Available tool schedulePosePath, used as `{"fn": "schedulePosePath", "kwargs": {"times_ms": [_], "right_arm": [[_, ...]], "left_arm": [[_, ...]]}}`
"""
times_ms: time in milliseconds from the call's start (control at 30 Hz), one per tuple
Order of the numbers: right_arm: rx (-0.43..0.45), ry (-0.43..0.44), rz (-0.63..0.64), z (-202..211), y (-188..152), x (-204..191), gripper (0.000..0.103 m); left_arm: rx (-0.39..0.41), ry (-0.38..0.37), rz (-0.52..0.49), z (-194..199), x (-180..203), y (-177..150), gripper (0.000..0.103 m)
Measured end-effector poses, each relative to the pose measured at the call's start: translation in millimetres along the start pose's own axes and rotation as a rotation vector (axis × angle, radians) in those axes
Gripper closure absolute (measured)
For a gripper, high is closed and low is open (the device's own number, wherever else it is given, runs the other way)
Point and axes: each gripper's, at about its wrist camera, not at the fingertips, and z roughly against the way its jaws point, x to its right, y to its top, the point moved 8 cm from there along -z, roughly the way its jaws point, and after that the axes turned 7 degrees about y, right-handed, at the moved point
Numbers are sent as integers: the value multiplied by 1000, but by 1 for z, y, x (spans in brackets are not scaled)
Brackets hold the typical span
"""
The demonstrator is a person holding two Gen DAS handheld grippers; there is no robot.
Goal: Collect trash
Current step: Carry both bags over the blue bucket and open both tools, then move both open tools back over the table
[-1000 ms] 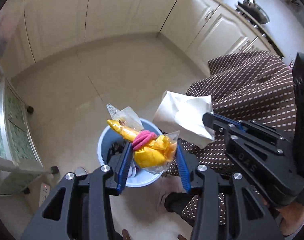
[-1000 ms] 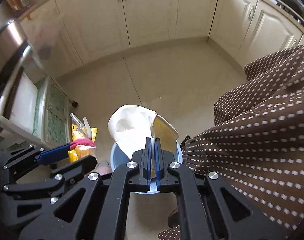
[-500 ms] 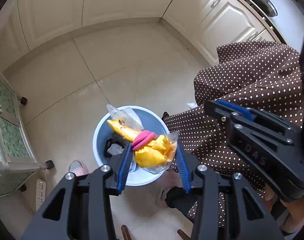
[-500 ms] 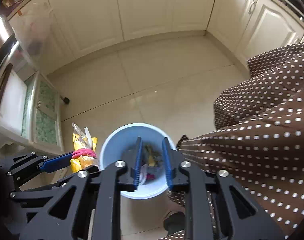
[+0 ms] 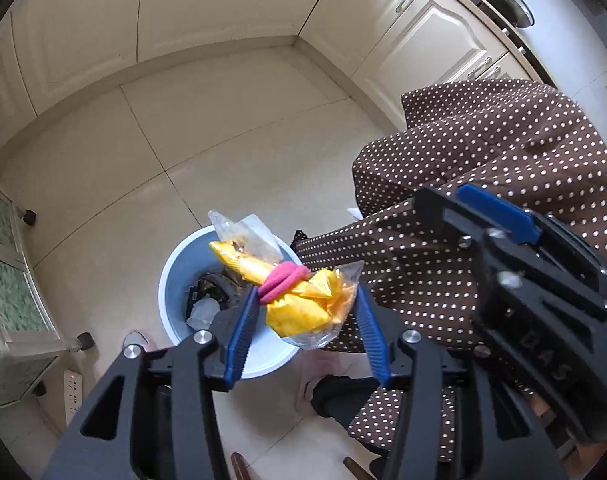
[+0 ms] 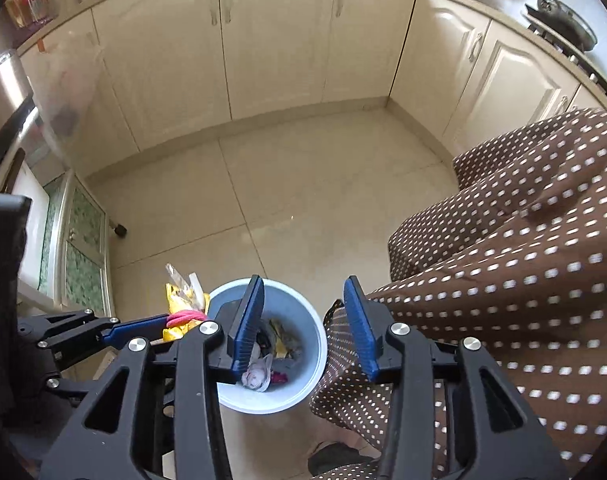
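My left gripper (image 5: 305,334) is shut on a clear snack bag (image 5: 303,292) of yellow chips tied with a pink band, held above the light blue trash bin (image 5: 171,284) on the floor. In the right wrist view the bag (image 6: 181,304) hangs just left of the bin (image 6: 315,320), held by the left gripper's fingers (image 6: 139,326). My right gripper (image 6: 303,324) is open and empty above the bin, which holds crumpled paper and wrappers (image 6: 263,368). The right gripper's body (image 5: 515,264) shows at the right of the left wrist view.
The person's brown polka-dot skirt (image 6: 503,260) fills the right side, touching the bin's edge. Cream cabinets (image 6: 275,40) line the back. A glass-fronted cart on casters (image 6: 79,248) stands at left. A power strip (image 5: 71,392) lies on the tiled floor.
My right gripper opened and let go of the white paper, which dropped out of sight toward the bin. The jaws then widened. The left gripper kept holding the snack bag.
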Motion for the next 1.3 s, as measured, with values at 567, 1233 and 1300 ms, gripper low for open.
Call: {"fn": "schedulePosePath", "kwargs": {"times_ms": [567,1233,1300], "right_arm": [[207,-50,-20,125,18,20,58],[446,-213,-220,305,-26,179,50],[455,-257,-263,318,-39,215,50]], "left_arm": [[199,-4,-36,112,38,7,37],[409,-14,-436,210,264,21,35],[392,-43,-493,203,299,20,34]]}}
